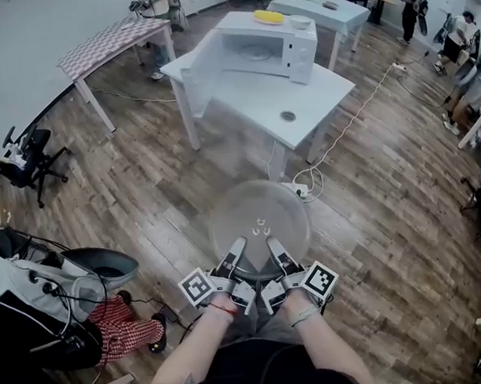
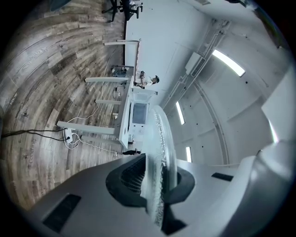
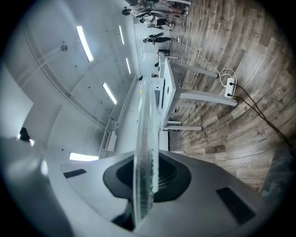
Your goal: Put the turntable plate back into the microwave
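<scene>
A clear glass turntable plate [image 1: 258, 220] hangs level above the wooden floor, held by its near rim. My left gripper [image 1: 234, 254] and my right gripper [image 1: 277, 251] are both shut on that rim, side by side. In the left gripper view the plate [image 2: 163, 152] stands edge-on between the jaws; the right gripper view shows the plate [image 3: 145, 152] the same way. The white microwave [image 1: 257, 50] sits on a white table [image 1: 316, 97] well ahead of me, its door [image 1: 200, 80] swung open to the left.
A power strip and cable [image 1: 305, 188] lie on the floor between me and the table. A small round part [image 1: 288, 116] rests on the tabletop. A black chair [image 1: 28, 159] and a bin with clutter [image 1: 96, 266] stand at left. People stand at the far right.
</scene>
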{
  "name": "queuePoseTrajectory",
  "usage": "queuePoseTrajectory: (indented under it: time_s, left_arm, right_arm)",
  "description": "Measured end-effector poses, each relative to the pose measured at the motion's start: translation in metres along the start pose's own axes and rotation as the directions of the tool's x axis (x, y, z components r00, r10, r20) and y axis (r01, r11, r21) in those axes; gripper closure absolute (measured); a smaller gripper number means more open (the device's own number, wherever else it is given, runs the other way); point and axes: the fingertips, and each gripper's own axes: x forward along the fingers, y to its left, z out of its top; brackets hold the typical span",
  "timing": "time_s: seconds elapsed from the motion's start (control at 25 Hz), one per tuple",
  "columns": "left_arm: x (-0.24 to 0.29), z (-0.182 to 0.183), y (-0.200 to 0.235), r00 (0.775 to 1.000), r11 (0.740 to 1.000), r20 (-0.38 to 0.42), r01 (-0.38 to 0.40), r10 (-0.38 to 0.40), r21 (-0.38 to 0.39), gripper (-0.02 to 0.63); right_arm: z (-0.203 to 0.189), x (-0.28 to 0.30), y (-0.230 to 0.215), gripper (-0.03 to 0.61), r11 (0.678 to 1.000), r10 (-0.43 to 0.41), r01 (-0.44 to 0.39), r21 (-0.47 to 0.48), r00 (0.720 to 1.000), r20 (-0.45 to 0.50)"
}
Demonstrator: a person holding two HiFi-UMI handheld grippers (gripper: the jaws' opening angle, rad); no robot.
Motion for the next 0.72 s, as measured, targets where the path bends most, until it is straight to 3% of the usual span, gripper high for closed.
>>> queuePoseTrajectory:
  time_s: [0.36, 0.72]
  left_arm:
    - [0.036, 0.009, 0.008, 1.000, 1.000, 0.010, -0.009, 0.009, -0.013, 0.579]
    - [0.095, 0.029, 0.018, 0.999, 0.999, -0.037, -0.023, 0.023, -0.024, 0.579]
  right_arm:
    - [0.028, 0.026, -0.005, 0.537, 1.000, -0.007, 0.007, 0.009, 1.000, -0.007]
    - [0.069, 0.067, -0.012, 0.537, 1.000, -0.020, 0.019, 0.023, 0.999, 0.042]
